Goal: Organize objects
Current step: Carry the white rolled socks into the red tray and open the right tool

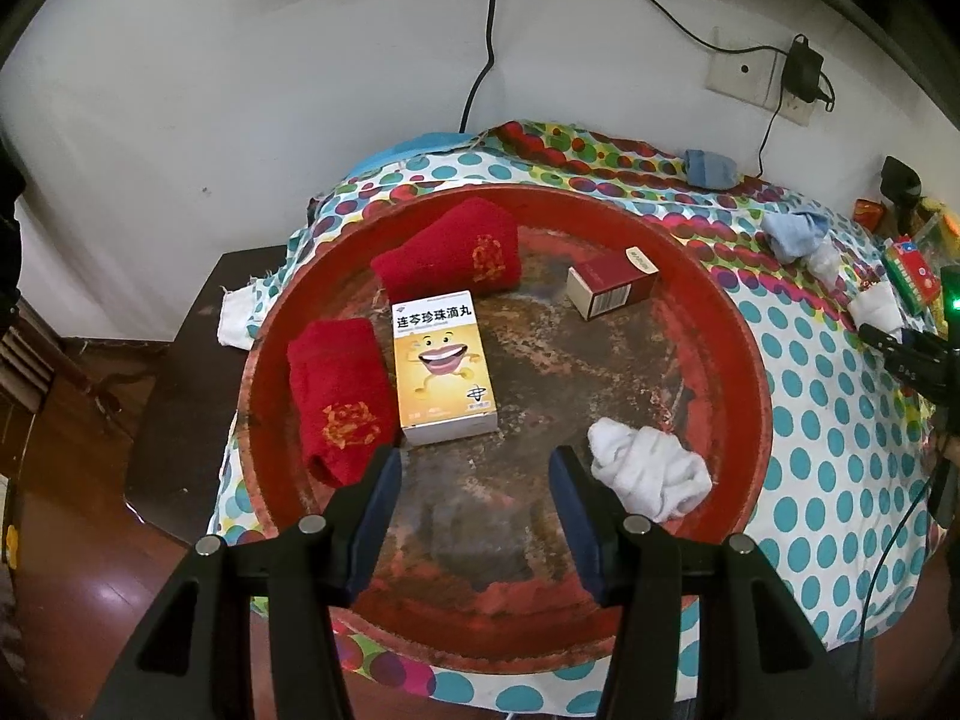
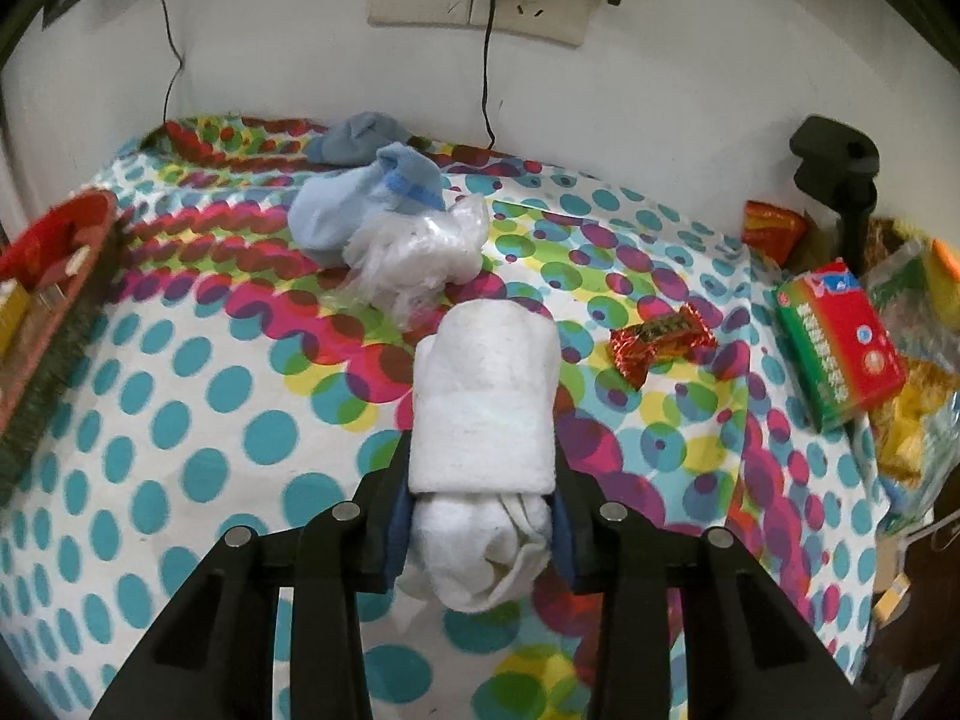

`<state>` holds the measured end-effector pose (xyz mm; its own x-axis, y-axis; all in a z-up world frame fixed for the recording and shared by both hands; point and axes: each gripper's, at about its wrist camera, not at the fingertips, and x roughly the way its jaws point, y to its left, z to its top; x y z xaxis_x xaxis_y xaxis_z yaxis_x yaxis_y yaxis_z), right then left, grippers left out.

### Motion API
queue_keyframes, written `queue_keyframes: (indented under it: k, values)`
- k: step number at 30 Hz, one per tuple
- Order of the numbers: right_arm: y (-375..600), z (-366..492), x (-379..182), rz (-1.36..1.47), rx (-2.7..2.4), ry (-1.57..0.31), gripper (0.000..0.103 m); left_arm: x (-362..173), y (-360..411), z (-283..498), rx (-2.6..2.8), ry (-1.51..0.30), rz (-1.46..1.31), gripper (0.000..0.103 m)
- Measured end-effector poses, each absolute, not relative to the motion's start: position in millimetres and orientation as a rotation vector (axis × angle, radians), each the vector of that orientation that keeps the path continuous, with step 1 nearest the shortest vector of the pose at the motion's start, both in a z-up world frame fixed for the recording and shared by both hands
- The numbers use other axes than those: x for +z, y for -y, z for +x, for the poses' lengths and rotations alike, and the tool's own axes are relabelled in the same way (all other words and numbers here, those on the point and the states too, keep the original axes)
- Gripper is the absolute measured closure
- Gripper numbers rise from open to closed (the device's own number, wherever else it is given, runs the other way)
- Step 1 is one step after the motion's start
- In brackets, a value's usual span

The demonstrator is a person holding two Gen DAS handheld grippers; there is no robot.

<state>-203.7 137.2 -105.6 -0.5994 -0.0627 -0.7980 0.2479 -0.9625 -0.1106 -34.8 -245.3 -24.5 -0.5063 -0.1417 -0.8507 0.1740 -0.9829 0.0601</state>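
Observation:
In the left wrist view a round red tray (image 1: 744, 360) holds two rolled red towels (image 1: 336, 396) (image 1: 456, 252), a yellow medicine box (image 1: 444, 366), a small dark red box (image 1: 609, 288) and a crumpled white sock (image 1: 651, 471). My left gripper (image 1: 474, 474) is open and empty above the tray's near part. In the right wrist view my right gripper (image 2: 480, 480) is shut on a rolled white sock (image 2: 486, 396), held above the dotted tablecloth (image 2: 180, 420).
On the cloth lie a light blue sock (image 2: 354, 204), a darker blue sock (image 2: 354, 135), a clear plastic bag (image 2: 420, 252), a red candy (image 2: 660, 342) and a green-red box (image 2: 840, 342). Snack packets are at the right edge. The tray's rim (image 2: 54, 276) shows at left. Wall sockets and cables are behind.

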Motion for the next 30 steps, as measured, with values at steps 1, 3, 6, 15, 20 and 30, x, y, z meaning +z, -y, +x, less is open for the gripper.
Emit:
queue_keyframes:
  k: [1,3,6,15,20,30]
  values:
    - [-137,-201,-102,1.301,-2.645,-0.297,0.068,-25,245,-36,-2.579,-0.047,1.452,0.05]
    - [-135,-198,-99,1.292,-2.638,-0.279,0.068,-25,245,-36,-2.581,-0.045,1.453,0.05]
    - [-125,-191,-92,1.273,-2.622,-0.285,0.068,-23,247,-33,-2.585,-0.038,1.446,0.05]
    - [-94,-175,-75,1.214,-2.569,-0.301,0.068,-16,260,-25,-2.569,-0.067,1.422,0.05]
    - [-72,-166,-64,1.172,-2.535,-0.312,0.068,-19,269,-24,-2.531,-0.086,1.429,0.05]
    - [-37,-151,-52,1.135,-2.464,-0.316,0.068,-22,283,-22,-2.481,-0.142,1.436,0.05]
